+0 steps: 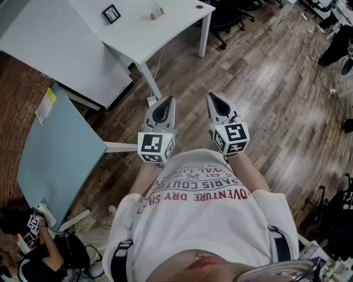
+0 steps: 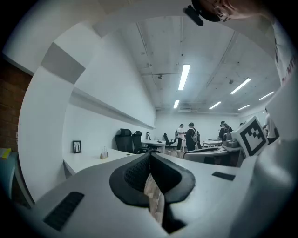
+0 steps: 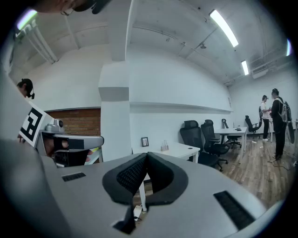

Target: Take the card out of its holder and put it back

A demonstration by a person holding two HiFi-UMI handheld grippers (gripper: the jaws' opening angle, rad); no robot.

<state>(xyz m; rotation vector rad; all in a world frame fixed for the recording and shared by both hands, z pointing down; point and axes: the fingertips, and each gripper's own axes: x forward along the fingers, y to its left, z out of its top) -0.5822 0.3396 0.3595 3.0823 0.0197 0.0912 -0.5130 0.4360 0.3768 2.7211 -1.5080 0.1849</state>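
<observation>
Head view. Operator stands on the wood floor point(image 1: 265, 99), well short of the white desk point(image 1: 165, 38). Left gripper point(image 1: 164, 103) and right gripper point(image 1: 216, 101) are held side by side close to the chest, noses toward the desk, roughly level. This reads as a ready posture, not a reach. The holder point(image 1: 157, 15) sits toward the desk's far side with what I take to be the card point(image 1: 156, 7) upright in it; too small to confirm. A small black frame point(image 1: 112, 14) stands near it, not touching. Both tools are well apart from the holder, so I judge the task not yet begun. A teal panel point(image 1: 60, 148) lies off to the operator's left, with a second person point(image 1: 33, 248) beyond it.

Left gripper view. Jaws drawn together, pads meeting at the tips, nothing pinched; only floor shows through the slot lower down. Frame and holder appear small on the desk, left of the jaw line, so this tool is not aimed at the card. The right gripper's marker cube shows at the right edge.

Right gripper view. Jaws likewise closed to a seam, empty. The frame sits just above the seam, the holder just to its right. This tool is better lined up, so my guess is that it takes the card. It must open before closing in, and the thin card likely wants a pinch on its upper edge so the light holder is not dragged along
</observation>
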